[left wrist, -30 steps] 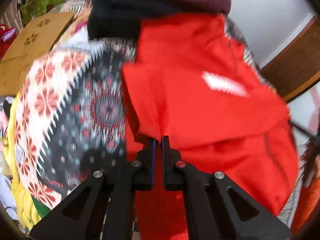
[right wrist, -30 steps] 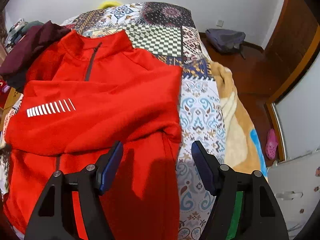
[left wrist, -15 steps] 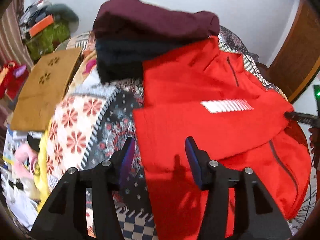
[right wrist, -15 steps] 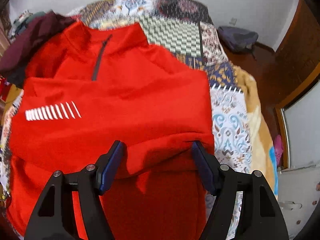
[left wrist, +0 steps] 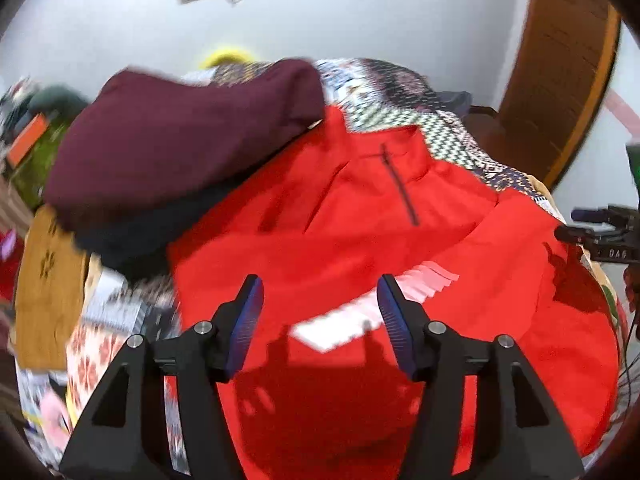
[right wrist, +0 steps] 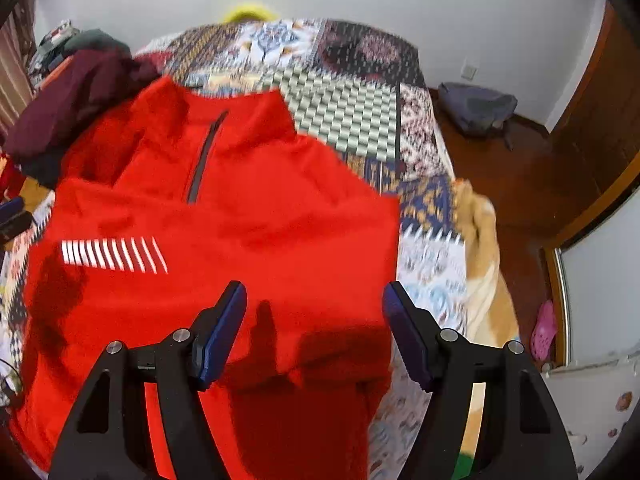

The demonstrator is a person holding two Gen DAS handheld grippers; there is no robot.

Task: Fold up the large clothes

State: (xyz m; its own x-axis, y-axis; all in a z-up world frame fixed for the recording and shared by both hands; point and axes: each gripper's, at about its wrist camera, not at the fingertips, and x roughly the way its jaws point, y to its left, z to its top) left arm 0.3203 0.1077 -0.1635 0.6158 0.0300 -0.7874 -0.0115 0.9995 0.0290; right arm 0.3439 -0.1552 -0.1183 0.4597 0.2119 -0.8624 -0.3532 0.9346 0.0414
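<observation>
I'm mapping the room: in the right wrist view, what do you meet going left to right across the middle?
Maroon clothes → red pullover → patterned bedspread → tan blanket → wooden floor.

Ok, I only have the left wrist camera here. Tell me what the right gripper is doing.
Observer: The right gripper is open above the lower right part of the red top, with nothing pinched.
Operator: Describe the top's right edge.
Observer: It runs straight along the patterned bedspread and stops short of the beige blanket.
Operator: Check the floor on that side.
Observer: A pink slipper lies on the wooden floor beside the bed.
</observation>
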